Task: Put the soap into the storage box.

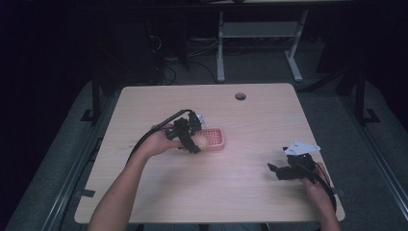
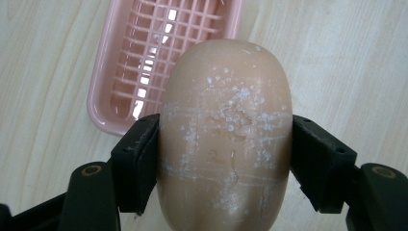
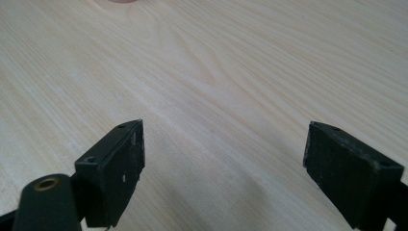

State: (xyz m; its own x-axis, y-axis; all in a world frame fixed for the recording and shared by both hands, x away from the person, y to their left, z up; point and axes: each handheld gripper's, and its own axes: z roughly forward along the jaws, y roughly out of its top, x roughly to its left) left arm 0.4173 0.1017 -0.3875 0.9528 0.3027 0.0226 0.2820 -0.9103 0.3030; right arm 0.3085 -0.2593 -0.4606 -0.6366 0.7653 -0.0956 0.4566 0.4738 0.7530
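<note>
I see the soap (image 2: 226,139) clamped in the left gripper (image 1: 191,137), hanging over the near end of the pink tray (image 2: 103,103); tray grid below is bare. Wide bare table (image 1: 211,187) between both grippers. Right gripper (image 1: 276,171) jaws gape over bare wood, nothing between.

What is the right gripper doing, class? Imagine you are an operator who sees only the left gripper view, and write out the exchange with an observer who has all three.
Observer: The right gripper is near the table's right front corner, jaws wide apart with nothing between them.
Operator: Is it near my soap?
Observer: No. The soap, clamped in the left gripper, is out toward the middle of the table, far from it.
Operator: Where is the pink soap dish on the table?
Observer: The pink soap dish lies close to the centre, just right of the left gripper.
</note>
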